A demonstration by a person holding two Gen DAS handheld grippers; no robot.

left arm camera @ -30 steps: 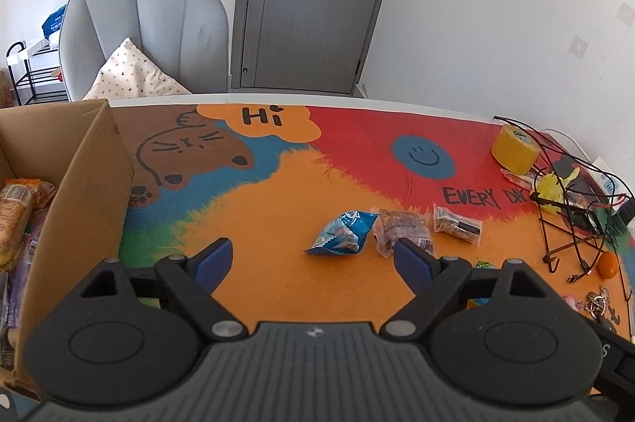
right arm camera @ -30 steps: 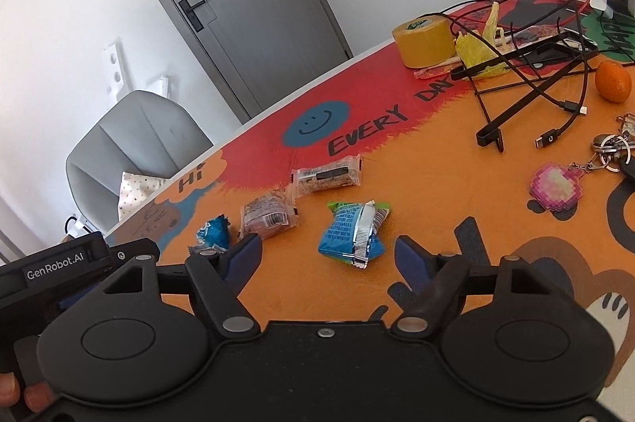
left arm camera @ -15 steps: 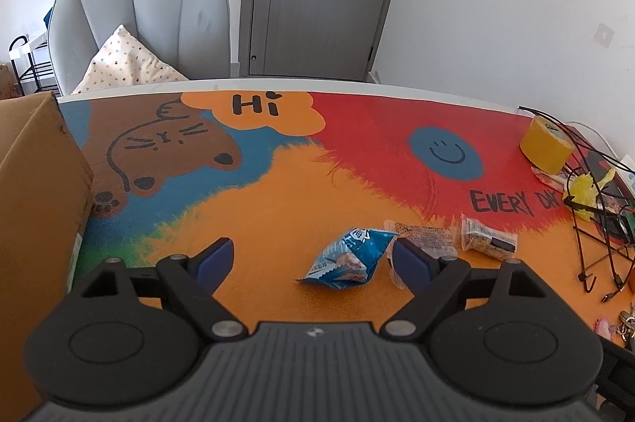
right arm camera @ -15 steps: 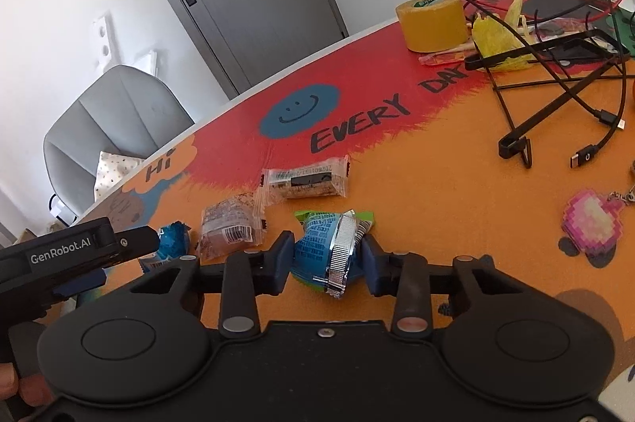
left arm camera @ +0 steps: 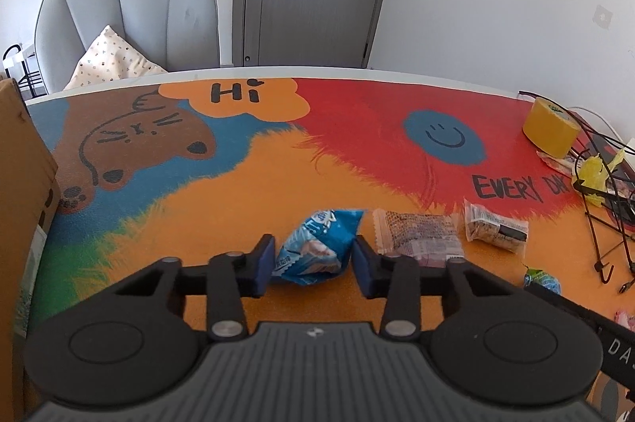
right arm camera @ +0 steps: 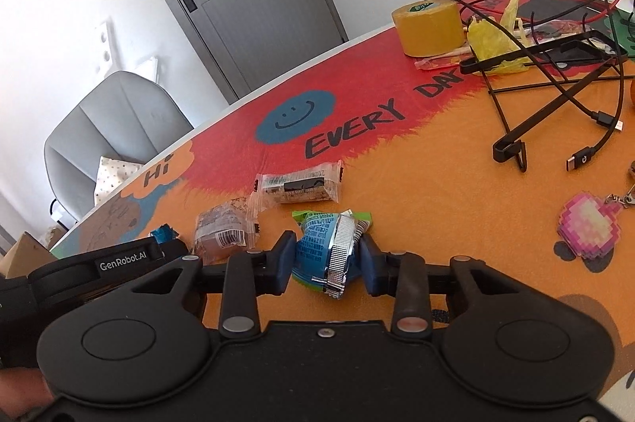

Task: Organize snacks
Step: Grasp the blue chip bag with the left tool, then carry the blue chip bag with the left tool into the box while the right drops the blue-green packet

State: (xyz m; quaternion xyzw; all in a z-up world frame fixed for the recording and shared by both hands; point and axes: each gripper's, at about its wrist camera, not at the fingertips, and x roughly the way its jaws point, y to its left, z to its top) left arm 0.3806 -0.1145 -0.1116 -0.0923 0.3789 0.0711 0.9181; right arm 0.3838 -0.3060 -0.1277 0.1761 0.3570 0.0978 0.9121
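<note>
My left gripper point(left arm camera: 312, 260) is shut on a light blue snack packet point(left arm camera: 317, 249) lying on the colourful table mat. My right gripper point(right arm camera: 327, 260) is shut on a blue-and-green packet with a silver seam point(right arm camera: 331, 248), also at the mat. A brown snack in clear wrap point(left arm camera: 418, 233) and a clear-wrapped dark bar point(left arm camera: 496, 226) lie just right of the left gripper; they also show in the right wrist view, the brown snack point(right arm camera: 226, 228) and the bar point(right arm camera: 299, 182). The left gripper's body point(right arm camera: 119, 263) sits at the right gripper's left.
A cardboard box point(left arm camera: 20, 207) stands at the left table edge. A yellow tape roll point(right arm camera: 428, 25), black cables and a wire stand point(right arm camera: 555, 84), a yellow wrapper point(right arm camera: 492, 41) and a pink keychain point(right arm camera: 587, 227) crowd the right side. A grey chair point(left arm camera: 127, 21) stands behind the table.
My left gripper moved forward and down and closed on the light blue packet. My right gripper stays closed on the blue-and-green packet it gripped half a second ago.
</note>
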